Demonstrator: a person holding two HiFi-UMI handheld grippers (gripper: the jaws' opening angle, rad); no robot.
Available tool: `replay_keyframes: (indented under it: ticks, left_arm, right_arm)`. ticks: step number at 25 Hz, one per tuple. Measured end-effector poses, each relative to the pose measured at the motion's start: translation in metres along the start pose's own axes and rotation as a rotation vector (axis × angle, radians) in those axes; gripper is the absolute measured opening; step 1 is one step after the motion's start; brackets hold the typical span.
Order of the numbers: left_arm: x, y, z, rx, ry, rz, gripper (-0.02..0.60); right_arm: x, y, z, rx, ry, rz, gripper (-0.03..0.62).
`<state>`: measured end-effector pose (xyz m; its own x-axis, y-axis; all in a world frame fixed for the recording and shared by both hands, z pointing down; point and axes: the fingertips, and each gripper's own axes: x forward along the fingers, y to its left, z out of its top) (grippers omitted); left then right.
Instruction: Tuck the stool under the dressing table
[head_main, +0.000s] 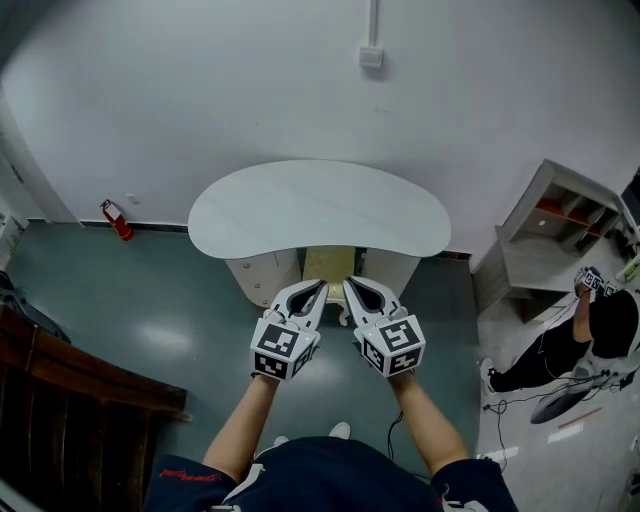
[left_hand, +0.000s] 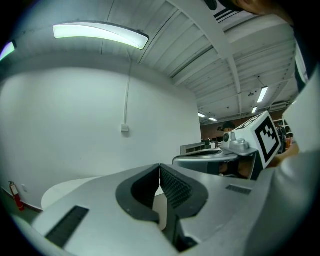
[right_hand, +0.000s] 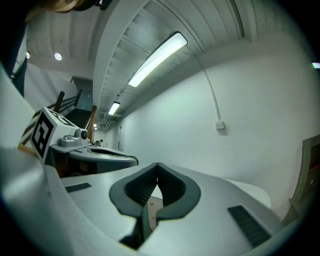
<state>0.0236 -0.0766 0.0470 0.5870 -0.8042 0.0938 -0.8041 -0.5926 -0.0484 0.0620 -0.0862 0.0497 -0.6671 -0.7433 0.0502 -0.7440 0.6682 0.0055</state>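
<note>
Two claws of mine, the left claw (head_main: 316, 290) and the right claw (head_main: 352, 287), are each pinched together on nothing. They are held level, side by side, just in front of the pale yellow stool (head_main: 329, 262). That stool sits between the pedestals of the white kidney-shaped dressing table (head_main: 320, 205) with most of its seat already beneath the top, so I judge the tucking nearly done. Perhaps a last nudge remains. Whether my tips touch it I cannot tell. The bare tabletop stands against a plain white wall (head_main: 250, 80). The glossy grey-green floor (head_main: 130, 310) has a red fire extinguisher (head_main: 117, 220) at left and a white shelf unit (head_main: 545, 240) at right.
</note>
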Motion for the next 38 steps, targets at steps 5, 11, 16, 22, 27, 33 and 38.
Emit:
replay_keyframes:
  ticks: [5, 11, 16, 22, 27, 33, 38]
  left_arm:
    - [-0.030, 0.006, 0.008, -0.011, -0.031, -0.014, 0.017]
    - [-0.067, 0.013, 0.022, 0.012, -0.063, -0.031, 0.017]
    - [-0.083, 0.018, 0.029, 0.040, -0.077, -0.047, 0.017]
    - [-0.096, 0.017, 0.034, 0.047, -0.088, -0.070, 0.017]
    - [-0.104, 0.016, 0.037, 0.057, -0.099, -0.085, 0.017]
    - [-0.106, 0.013, 0.036, 0.058, -0.098, -0.095, 0.017]
    - [-0.108, 0.012, 0.037, 0.070, -0.106, -0.095, 0.017]
  right_arm:
    - [-0.003, 0.029, 0.013, -0.018, -0.013, -0.019, 0.017]
    - [-0.005, 0.062, 0.032, -0.049, -0.032, -0.046, 0.017]
    - [-0.006, 0.074, 0.040, -0.067, -0.033, -0.067, 0.017]
    - [-0.007, 0.083, 0.045, -0.066, -0.035, -0.090, 0.017]
    - [-0.009, 0.095, 0.052, -0.082, -0.042, -0.092, 0.017]
    - [-0.012, 0.102, 0.051, -0.079, -0.045, -0.095, 0.017]
    - [-0.012, 0.106, 0.049, -0.078, -0.042, -0.101, 0.017]
